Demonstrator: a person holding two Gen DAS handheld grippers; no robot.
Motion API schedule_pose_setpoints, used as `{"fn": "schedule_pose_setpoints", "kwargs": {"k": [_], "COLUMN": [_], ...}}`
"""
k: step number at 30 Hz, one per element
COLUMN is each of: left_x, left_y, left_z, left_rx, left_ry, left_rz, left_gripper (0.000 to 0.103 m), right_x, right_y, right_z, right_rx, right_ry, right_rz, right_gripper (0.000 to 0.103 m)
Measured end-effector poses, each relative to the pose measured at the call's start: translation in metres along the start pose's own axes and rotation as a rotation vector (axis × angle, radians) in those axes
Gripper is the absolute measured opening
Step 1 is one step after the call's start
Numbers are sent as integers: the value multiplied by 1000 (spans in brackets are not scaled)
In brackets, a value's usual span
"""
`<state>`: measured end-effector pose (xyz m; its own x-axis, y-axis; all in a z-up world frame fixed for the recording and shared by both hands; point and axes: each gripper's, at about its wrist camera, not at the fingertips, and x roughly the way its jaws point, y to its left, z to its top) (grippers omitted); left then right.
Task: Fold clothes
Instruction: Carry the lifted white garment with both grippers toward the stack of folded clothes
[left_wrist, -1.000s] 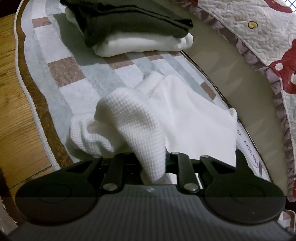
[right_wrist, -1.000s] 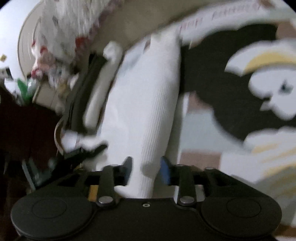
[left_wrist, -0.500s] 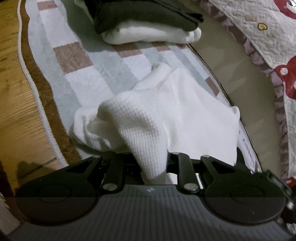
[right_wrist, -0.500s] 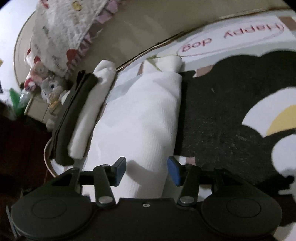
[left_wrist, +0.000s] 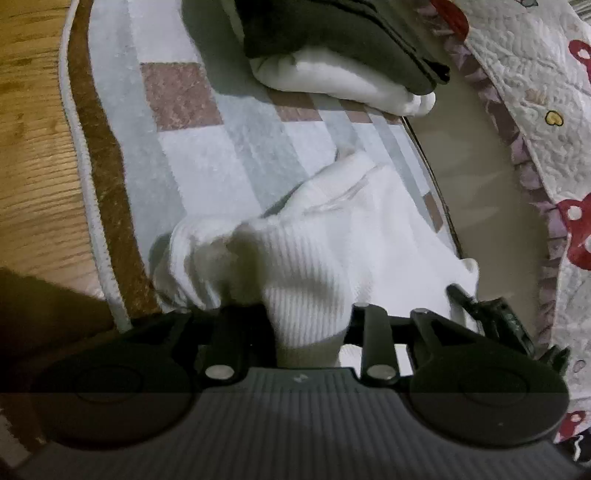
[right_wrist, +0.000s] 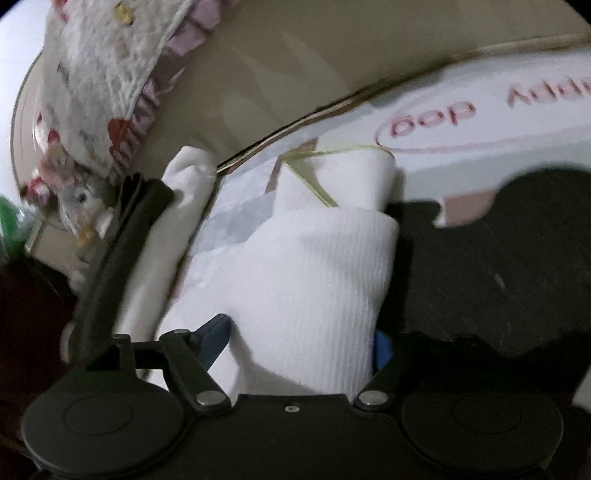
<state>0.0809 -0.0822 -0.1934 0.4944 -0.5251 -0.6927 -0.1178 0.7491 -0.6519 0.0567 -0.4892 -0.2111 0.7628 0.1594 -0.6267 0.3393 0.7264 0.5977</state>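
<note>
Your left gripper (left_wrist: 308, 325) is clamped on a bunched fold of the white ribbed garment (left_wrist: 332, 251), which rises from the rug (left_wrist: 192, 158) into the jaws. Your right gripper (right_wrist: 303, 343) stands with its blue-padded fingers (right_wrist: 212, 338) spread wide on either side of the same white garment (right_wrist: 314, 280); cloth fills the gap, but the pads are set apart and exert no visible clamp. The garment lies partly folded on the patterned rug, one thick folded edge running beside the rug's large black patch (right_wrist: 498, 266) in the right wrist view, with a rolled end (right_wrist: 340, 177) toward the pink lettering (right_wrist: 454, 114). Beyond it on the rug sits a stack of folded clothes (left_wrist: 343, 55), a dark item laid on top of a white one. Wooden floor (left_wrist: 33, 147) borders the rug on one side; on the other, a tan surface (left_wrist: 476, 177) runs under a quilted bedcover with red motifs and a frilled edge (left_wrist: 535, 110). A plush toy (right_wrist: 83, 206) shows blurred at the left of the right wrist view. Both views carry motion blur.
</note>
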Motion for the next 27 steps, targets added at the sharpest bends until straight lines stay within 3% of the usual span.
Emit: {"fn": "schedule_pose_setpoints", "kwargs": {"k": [1,3,6,10,16,22,27], "left_x": [-2,-8,-17,-43,-75,-106,-128], "left_y": [-6,-18,-37,-58,-74,-92,-97], "left_z": [-2,-5,-10,-11,2,-5,-1], "left_rx": [41,135,276,384,435,490,467], "left_ry": [-19,-63,-128,-262,-317,-328,-299], "left_rz": [8,25,49,42,-86,-185,-293], "left_gripper": [25,20,17,16,16,16,16], "right_x": [-2,-14,-35,-68,-130,-198,-225], "right_y": [9,29,57,86,128,161,199], "right_z": [-4,-15,-30,-31,-21,-21,13], "right_rx": [-73,-175,-296,-377,-444,-492,-522], "right_ry": [-13,-81,-185,-237,-315,-256,-139], "right_rz": [-36,-83,-131,-126,-108,-145,-227], "right_gripper": [39,34,31,29,29,29,28]}}
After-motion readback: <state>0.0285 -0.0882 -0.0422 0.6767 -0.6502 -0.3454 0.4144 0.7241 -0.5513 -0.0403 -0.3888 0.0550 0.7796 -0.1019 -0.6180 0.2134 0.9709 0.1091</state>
